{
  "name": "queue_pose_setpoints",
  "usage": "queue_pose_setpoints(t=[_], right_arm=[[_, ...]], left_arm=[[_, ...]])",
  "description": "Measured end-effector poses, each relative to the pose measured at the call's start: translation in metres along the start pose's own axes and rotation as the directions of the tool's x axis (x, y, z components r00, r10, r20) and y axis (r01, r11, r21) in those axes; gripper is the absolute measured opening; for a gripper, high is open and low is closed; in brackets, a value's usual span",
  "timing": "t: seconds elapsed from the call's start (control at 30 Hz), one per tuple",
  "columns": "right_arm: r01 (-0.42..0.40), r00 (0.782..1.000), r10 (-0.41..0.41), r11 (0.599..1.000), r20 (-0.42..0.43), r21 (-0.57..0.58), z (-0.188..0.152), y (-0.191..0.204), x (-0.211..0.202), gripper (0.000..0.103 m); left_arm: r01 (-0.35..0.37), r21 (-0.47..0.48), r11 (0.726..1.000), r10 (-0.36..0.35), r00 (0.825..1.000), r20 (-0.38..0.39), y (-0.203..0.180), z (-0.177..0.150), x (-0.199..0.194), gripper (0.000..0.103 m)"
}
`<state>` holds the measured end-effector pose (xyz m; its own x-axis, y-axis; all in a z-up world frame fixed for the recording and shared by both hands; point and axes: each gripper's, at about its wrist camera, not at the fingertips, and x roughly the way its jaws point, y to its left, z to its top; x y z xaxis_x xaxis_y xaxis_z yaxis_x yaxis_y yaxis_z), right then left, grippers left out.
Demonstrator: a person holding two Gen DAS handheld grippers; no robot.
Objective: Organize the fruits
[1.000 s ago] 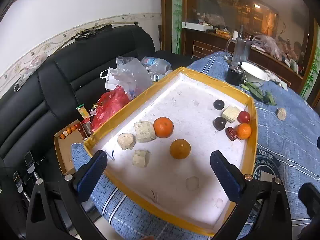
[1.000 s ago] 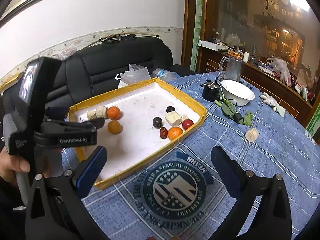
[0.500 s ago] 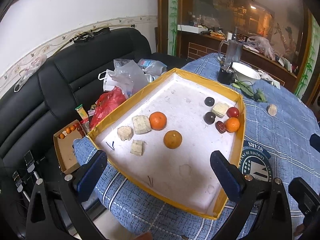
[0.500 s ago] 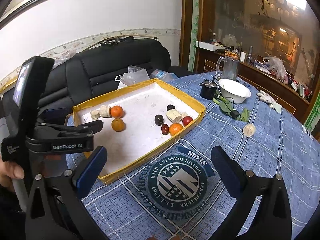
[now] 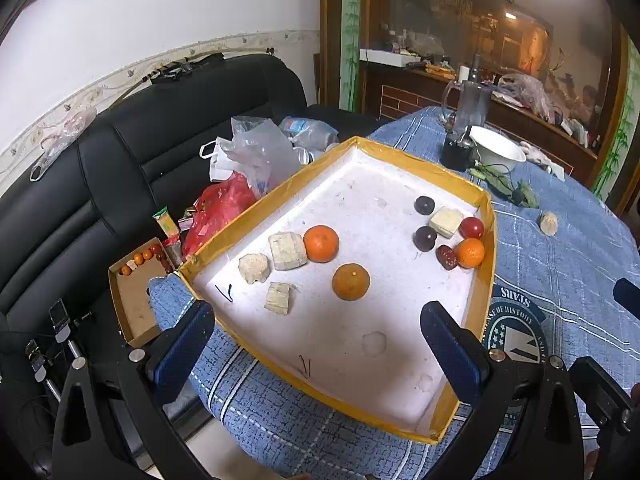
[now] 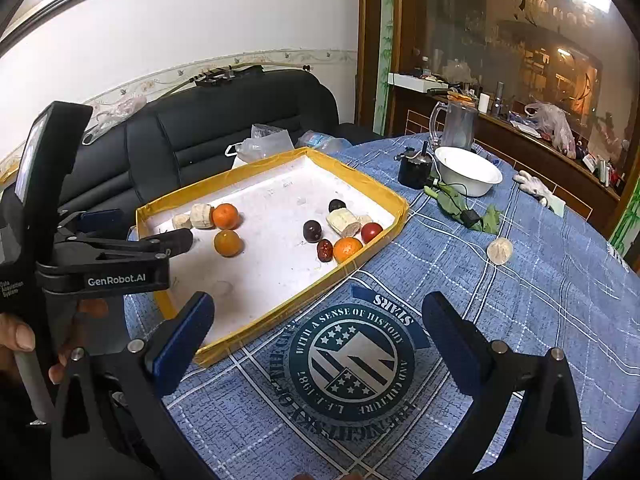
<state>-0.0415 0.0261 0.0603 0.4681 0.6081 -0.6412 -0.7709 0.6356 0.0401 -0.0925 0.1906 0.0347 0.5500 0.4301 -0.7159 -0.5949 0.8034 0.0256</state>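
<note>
A yellow-rimmed white tray lies on the blue checked tablecloth. Two oranges sit beside three pale chunks at its left. At the right rim a third orange lies with a red date, a red tomato, two dark plums and a pale chunk. My left gripper hangs open over the tray's near end. My right gripper is open above the round emblem, outside the tray.
A white bowl, glass jug, dark cup, green leaves and a pale chunk lie beyond the tray. The black sofa holds plastic bags and a cardboard box. A hand holds the left gripper.
Both grippers have drawn back from the tray, so it looks smaller and farther off. Nothing in the tray has moved, and both stay open.
</note>
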Motion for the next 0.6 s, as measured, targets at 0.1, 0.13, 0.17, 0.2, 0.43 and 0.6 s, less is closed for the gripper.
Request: queue_pose_setpoints(t=[0.1,0.13,0.17,0.2,0.43,0.6], right_arm=[[-0.001,1.0,0.001,1.0,-0.004,0.003,-0.0004,-0.0012,0.0033,0.103],[-0.001,1.0,0.001,1.0,-0.004,0.004,-0.0003,-0.0018,0.004,0.103],[-0.002,1.0,0.002,1.0,-0.005,0.005,-0.0002,-0.002,0.0047,0.103],[-0.003,1.0,0.003,1.0,-0.006,0.008,-0.0002,-0.0024,0.0059,0.103],[-0.007,1.0,0.007,1.0,-0.006,0.007,0.0004,-0.0015,0.0082,0.103],[-0.011,1.0,0.011,1.0,-0.004,0.004,0.0007,0.0011,0.0081,0.103]], left_arm=[[0.0,0.003,1.0,0.0,1.0,0.0,-0.001,0.0004,0.0016,0.103],[0.007,0.004,1.0,-0.007,1.0,0.001,-0.0015,0.0011,0.0018,0.103],[0.013,0.005,1.0,-0.013,1.0,0.001,-0.0031,0.0015,0.0022,0.103],[0.014,0.006,1.0,-0.014,1.0,0.001,-0.0038,0.0022,0.0024,0.103],[0.007,0.006,1.0,-0.007,1.0,0.009,-0.0061,0.005,0.0016,0.103],[0.006,0.002,1.0,-0.006,1.0,0.001,-0.0052,0.0046,0.0023,0.103]])
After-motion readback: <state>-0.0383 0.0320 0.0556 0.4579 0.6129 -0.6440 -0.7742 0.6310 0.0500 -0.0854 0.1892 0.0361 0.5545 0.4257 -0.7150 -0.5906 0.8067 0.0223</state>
